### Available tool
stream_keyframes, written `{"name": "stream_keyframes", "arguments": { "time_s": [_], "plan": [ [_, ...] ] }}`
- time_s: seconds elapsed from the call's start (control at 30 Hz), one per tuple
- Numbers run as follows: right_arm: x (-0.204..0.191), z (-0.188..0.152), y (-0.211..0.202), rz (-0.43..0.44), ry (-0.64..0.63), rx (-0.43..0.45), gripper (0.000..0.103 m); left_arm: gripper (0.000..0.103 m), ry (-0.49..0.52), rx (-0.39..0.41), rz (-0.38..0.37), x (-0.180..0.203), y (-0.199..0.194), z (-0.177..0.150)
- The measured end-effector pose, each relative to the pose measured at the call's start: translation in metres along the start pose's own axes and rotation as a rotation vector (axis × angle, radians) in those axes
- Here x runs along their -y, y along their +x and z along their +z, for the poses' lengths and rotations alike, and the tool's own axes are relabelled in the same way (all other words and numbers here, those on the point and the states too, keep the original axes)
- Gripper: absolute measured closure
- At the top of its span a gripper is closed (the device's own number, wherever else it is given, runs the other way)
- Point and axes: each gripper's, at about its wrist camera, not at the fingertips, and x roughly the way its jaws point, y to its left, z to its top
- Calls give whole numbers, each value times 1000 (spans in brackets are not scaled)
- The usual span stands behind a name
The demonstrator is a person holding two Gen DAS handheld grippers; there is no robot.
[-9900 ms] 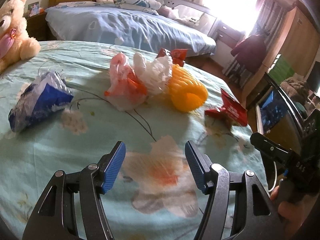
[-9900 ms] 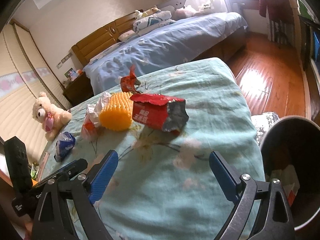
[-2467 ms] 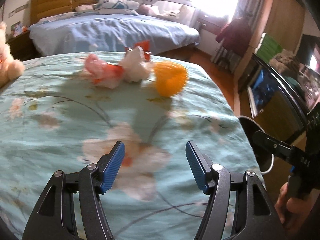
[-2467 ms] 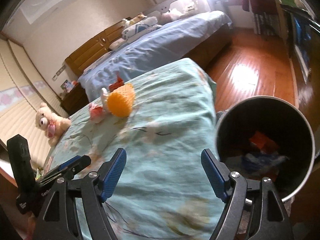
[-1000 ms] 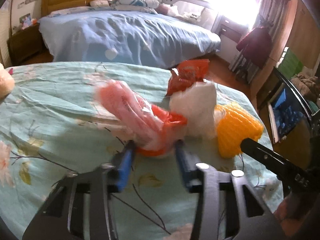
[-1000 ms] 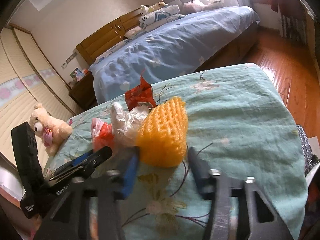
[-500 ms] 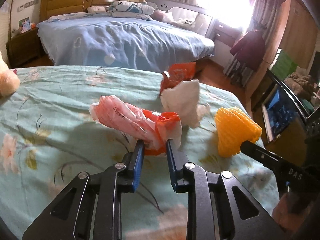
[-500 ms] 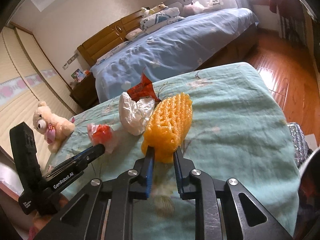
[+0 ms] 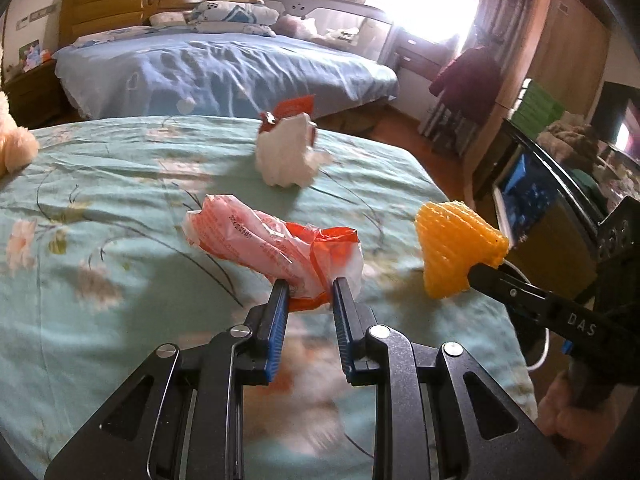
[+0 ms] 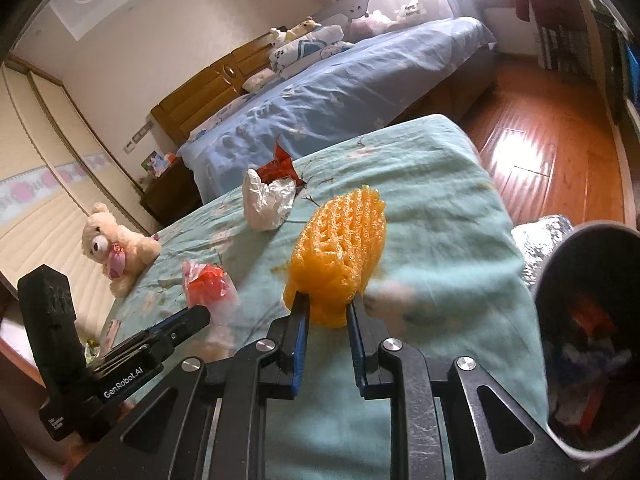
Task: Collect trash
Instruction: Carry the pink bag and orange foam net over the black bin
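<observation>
over the green bed cover (image 9: 100,184) the left gripper (image 9: 308,294) pinches the end of a soft, crinkly pink bag (image 9: 276,246), the right gripper (image 10: 327,308) squeezes a squishy orange foam net (image 10: 340,240); both are light, floppy and lifted near the bin (image 10: 580,276)

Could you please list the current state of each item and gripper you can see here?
Left gripper: shut on the pink plastic bag.
Right gripper: shut on the orange foam net.
White crumpled bag: lying loose on the bedspread.
Red wrapper: lying behind it.
Trash bin: open, partly filled.
</observation>
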Motion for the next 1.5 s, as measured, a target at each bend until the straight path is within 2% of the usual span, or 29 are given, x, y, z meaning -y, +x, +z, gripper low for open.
{"name": "stream_keyframes", "arguments": {
  "time_s": [0.6, 1.5],
  "plan": [
    [39, -44, -71, -57, 88, 59, 84, 82, 105, -18, -86, 71, -25, -38],
    [112, -61, -123, -168, 207, 119, 84, 82, 276, -69, -191, 165, -12, -56]
  ]
}}
